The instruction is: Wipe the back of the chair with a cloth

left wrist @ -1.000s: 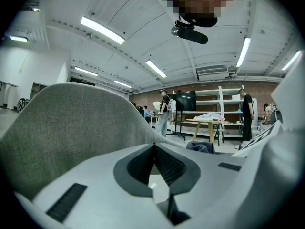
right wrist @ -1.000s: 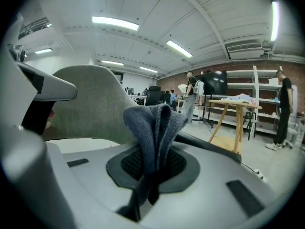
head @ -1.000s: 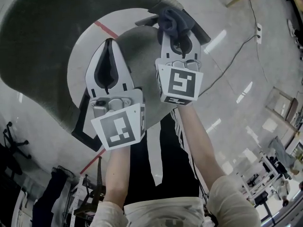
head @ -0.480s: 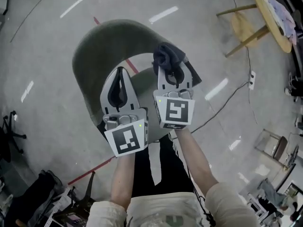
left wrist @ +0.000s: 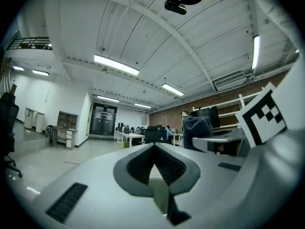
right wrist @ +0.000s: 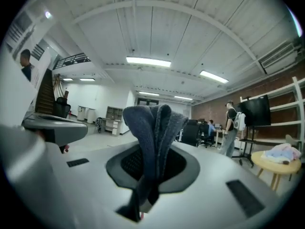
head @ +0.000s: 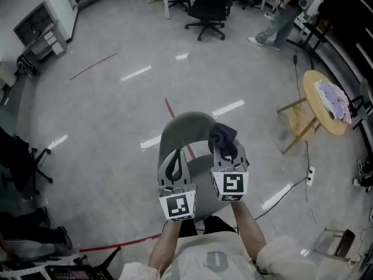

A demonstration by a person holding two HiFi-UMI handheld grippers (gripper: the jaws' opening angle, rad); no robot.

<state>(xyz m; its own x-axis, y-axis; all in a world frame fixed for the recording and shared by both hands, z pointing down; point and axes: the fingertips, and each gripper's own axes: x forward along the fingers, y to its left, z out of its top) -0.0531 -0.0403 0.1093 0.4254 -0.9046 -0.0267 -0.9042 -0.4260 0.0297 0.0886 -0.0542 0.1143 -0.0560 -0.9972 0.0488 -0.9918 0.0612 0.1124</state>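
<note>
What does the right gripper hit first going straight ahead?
The right gripper, shut on the dark blue-grey cloth, points out across open room; the rounded grey chair isn't in its line. Way looks free, though the cloth hides dead ahead.

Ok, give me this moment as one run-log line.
left gripper: shut, empty | right gripper: shut on cloth | chair: beneath both grippers, head view | wiping: no contact visible

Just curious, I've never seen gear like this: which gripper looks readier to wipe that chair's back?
Probably the right gripper: its jaws are clamped on the dark cloth, close by the chair. The left gripper is shut with nothing between its jaws.
</note>
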